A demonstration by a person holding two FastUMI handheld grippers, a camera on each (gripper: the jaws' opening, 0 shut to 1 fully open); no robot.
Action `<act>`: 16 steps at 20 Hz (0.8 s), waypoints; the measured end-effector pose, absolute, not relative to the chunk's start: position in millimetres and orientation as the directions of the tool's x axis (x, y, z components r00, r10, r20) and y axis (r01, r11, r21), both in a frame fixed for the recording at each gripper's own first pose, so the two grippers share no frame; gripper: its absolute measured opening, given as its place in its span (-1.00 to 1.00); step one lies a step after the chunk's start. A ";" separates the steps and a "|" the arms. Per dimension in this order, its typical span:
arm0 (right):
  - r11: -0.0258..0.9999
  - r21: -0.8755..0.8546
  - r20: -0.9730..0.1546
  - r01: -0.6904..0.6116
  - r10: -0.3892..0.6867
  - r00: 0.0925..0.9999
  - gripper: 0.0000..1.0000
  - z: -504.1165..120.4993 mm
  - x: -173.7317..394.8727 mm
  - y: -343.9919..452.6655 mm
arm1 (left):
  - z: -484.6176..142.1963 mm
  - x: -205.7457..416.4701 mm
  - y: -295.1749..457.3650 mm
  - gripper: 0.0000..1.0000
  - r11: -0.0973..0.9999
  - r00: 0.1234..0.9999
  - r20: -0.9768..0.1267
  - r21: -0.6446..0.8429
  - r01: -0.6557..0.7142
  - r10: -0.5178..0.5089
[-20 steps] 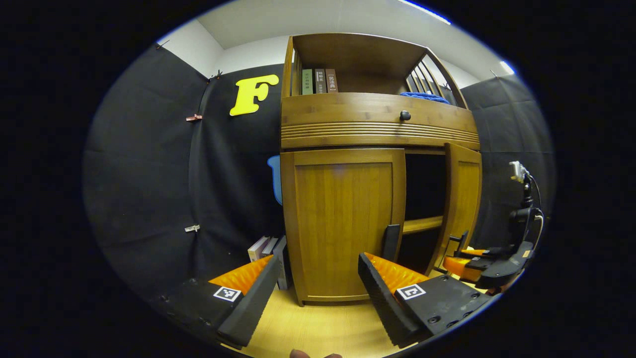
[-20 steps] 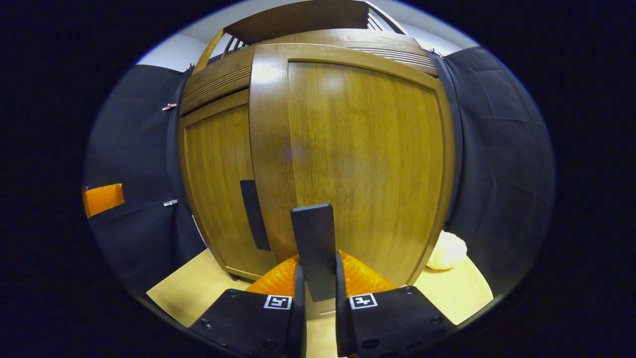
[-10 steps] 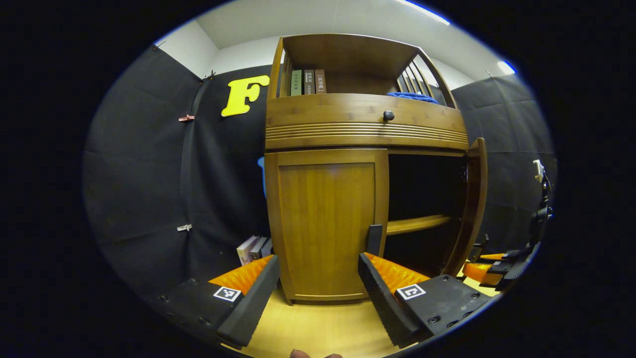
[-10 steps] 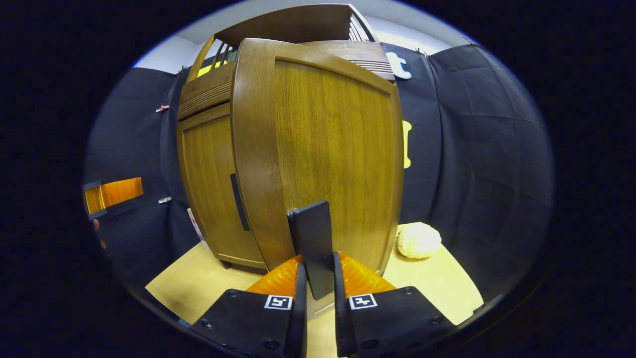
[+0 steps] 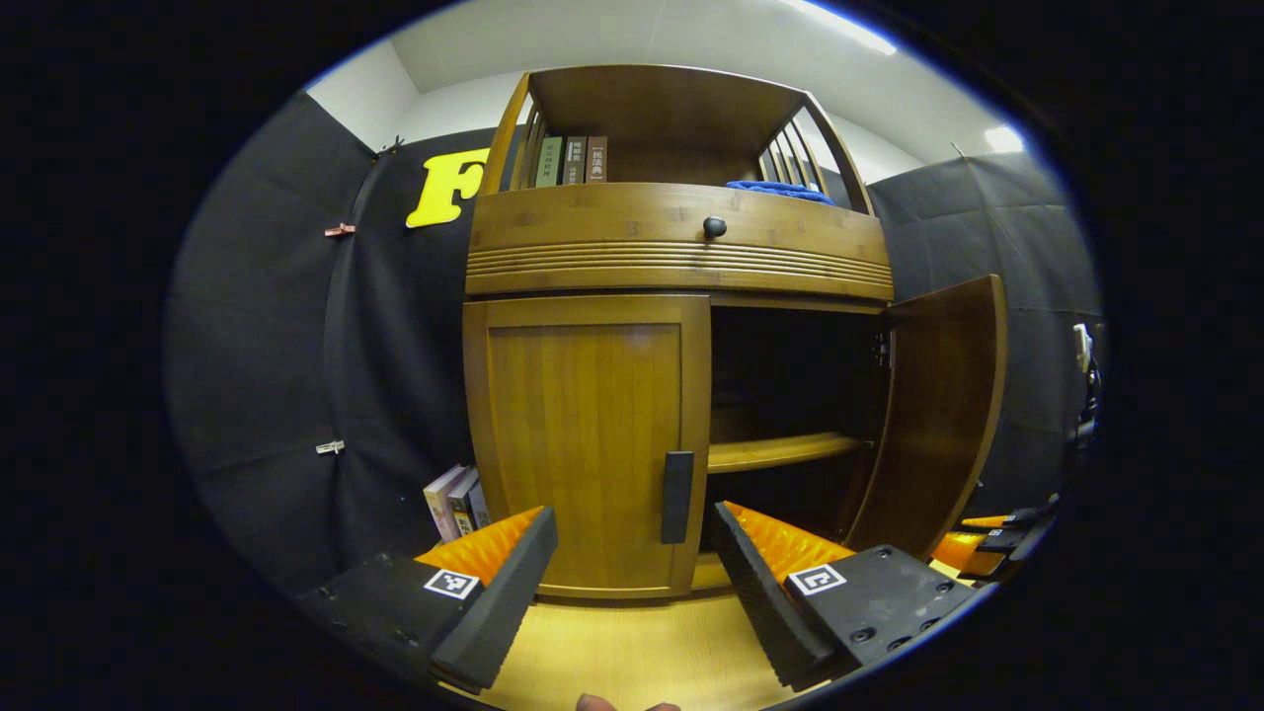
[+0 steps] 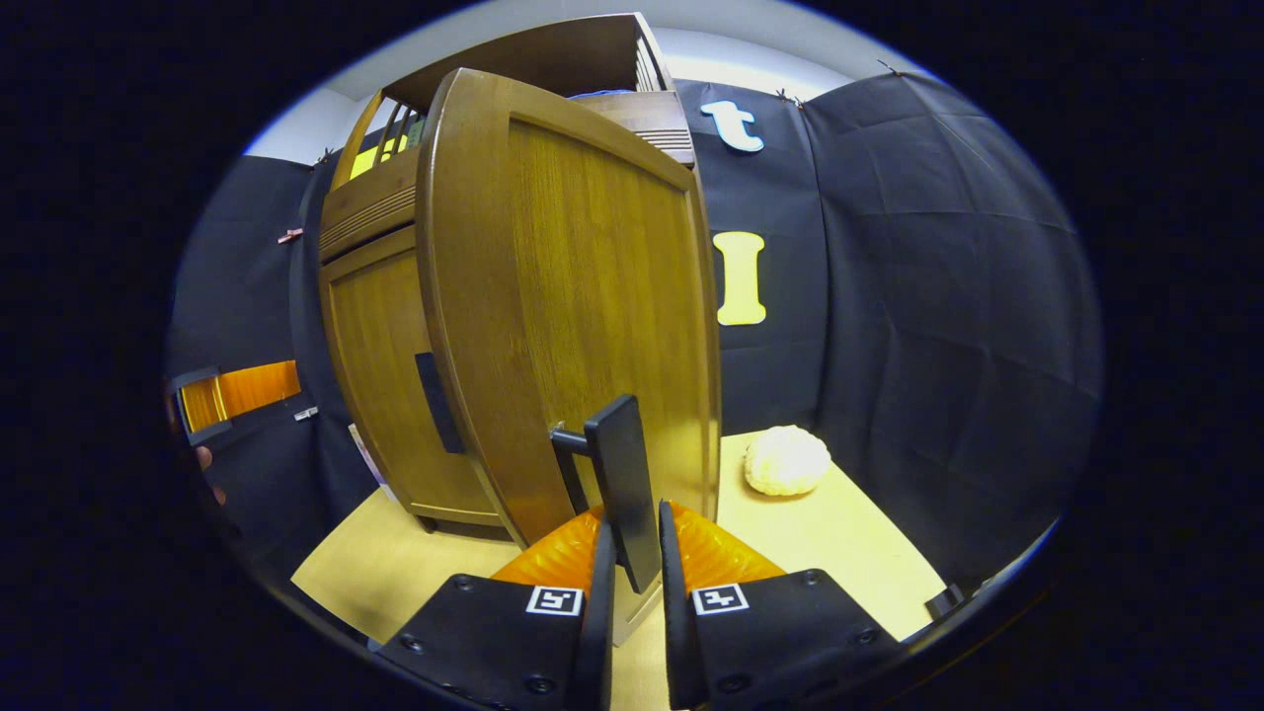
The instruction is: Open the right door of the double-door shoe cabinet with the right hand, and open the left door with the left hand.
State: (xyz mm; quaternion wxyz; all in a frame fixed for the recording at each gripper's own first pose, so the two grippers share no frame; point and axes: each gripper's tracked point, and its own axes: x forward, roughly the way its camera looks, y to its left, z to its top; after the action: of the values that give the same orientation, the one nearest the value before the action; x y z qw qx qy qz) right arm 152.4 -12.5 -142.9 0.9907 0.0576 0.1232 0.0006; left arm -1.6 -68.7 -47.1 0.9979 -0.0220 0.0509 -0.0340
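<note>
Door swing wider than 0.5 s ago: right door [image 5: 938, 415] now well open, dark interior and plank shelf [image 5: 780, 451] exposed. Right gripper [image 6: 632, 583] jaws narrow, clamped on flat black bar handle [image 6: 622, 484]. Left gripper [image 5: 632, 583] jaws wide, empty, near left door [image 5: 583, 444], shut, its slim handle [image 5: 677, 497] untouched. Cabinet [image 5: 671, 247] glossy grained wood, ribbed trim.

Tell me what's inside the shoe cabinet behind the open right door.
Behind the right door, a wooden shelf crosses a dark interior. No shoes visible; the back is too dark, and the shut left door covers its half.
</note>
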 end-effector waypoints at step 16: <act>0.987 0.137 -0.197 -0.079 0.105 0.975 -0.60 -133.1 146.3 -56.5 | -29.6 31.1 -170.7 0.93 0.994 0.989 -0.104 -0.023 0.107 -0.109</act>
State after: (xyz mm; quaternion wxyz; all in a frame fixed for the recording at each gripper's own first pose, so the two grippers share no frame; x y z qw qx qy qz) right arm 146.3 -56.5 -133.1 0.9916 0.0644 0.1023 0.0464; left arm 31.1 -170.7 -29.6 0.9971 -0.0088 0.0529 -0.0542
